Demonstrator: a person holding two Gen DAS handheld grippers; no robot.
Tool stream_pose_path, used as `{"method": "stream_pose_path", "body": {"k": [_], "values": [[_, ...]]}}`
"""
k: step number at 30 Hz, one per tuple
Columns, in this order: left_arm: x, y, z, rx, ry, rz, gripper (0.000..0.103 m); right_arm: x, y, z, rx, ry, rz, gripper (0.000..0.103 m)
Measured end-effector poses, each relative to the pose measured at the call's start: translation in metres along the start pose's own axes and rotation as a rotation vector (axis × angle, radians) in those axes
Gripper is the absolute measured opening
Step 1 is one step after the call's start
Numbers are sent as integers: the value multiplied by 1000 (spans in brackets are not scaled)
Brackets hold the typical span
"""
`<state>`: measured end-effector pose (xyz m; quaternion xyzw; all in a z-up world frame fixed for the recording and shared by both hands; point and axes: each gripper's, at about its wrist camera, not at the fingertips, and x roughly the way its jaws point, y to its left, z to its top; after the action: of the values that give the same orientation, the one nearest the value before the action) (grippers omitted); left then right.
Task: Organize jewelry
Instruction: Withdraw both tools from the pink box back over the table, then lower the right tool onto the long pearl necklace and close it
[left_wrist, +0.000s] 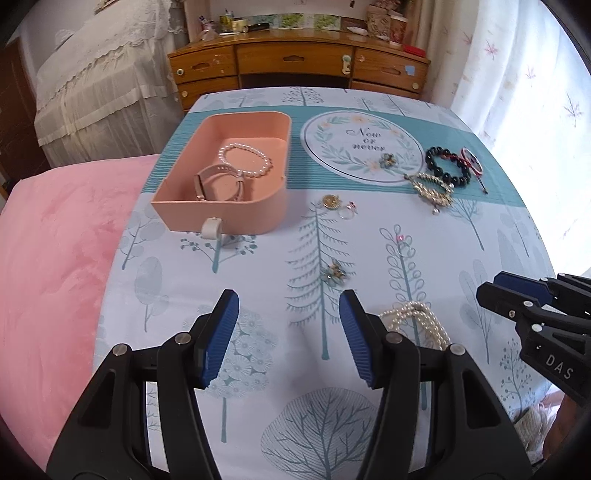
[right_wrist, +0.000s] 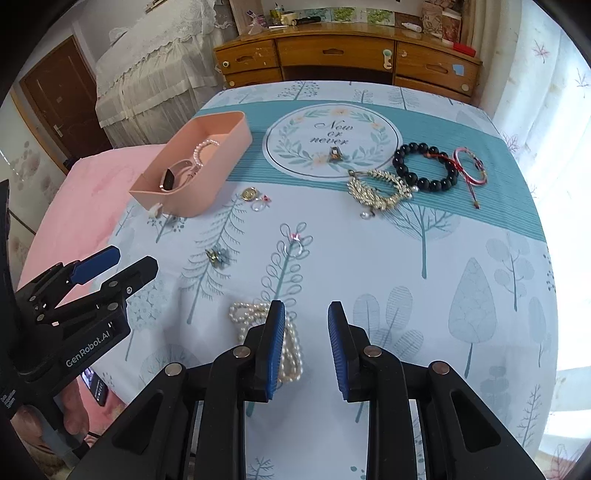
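Currently both claws released, left claw (left_wrist: 289, 321) and right claw (right_wrist: 306, 328) hovering above desk (right_wrist: 424, 266). Pearl necklace (right_wrist: 258, 314) lies just beside right claw; pink box (left_wrist: 221, 162) holds pearl bracelet (left_wrist: 245, 160) and watch (left_wrist: 218, 182).

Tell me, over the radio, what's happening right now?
Left claw open, empty. Right claw open, empty. Pearl strand loose by both claws; pink box holds watch, pearl bracelet. Nothing blocking.

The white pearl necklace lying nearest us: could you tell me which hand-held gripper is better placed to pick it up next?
Probably the right hand-held gripper: it is open, with the white pearl necklace lying against its left finger. The left hand-held gripper, also open, has it outside its right finger.
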<state>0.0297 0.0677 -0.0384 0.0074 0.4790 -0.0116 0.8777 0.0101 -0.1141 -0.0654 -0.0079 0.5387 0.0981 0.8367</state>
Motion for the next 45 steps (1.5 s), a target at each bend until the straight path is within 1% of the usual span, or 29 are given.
{"method": "stream_pose_path", "body": {"k": [1, 3, 4, 13, 17, 19, 21, 30, 41, 43, 45], "values": [[1, -2, -2, 8, 3, -4, 54, 2, 0, -1, 1, 3, -2, 25], [4, -6, -5, 20, 12, -16, 54, 4, -1, -4, 6, 10, -7, 37], [6, -7, -6, 22, 20, -23, 54, 4, -2, -7, 10, 9, -10, 37], [26, -11, -20, 17, 111, -122, 54, 8, 1, -18, -3, 5, -15, 38], [30, -11, -23, 15, 121, -145, 54, 11, 0, -21, -4, 16, -14, 38], [32, -9, -24, 8, 131, -144, 54, 13, -1, -22, 2, 25, -12, 38], [36, -6, -25, 1, 146, -140, 58, 18, -2, -23, 13, 46, -7, 38], [49, 9, -29, -53, 189, -135, 58, 36, -5, -28, 18, 102, 22, 38], [52, 9, -29, -61, 192, -123, 58, 60, 21, -31, -125, 165, 49, 37], [53, 9, -29, -65, 195, -123, 58, 62, 24, -32, -146, 154, 39, 37], [53, 9, -29, -68, 198, -124, 58, 63, 27, -34, -176, 145, 19, 33]]}}
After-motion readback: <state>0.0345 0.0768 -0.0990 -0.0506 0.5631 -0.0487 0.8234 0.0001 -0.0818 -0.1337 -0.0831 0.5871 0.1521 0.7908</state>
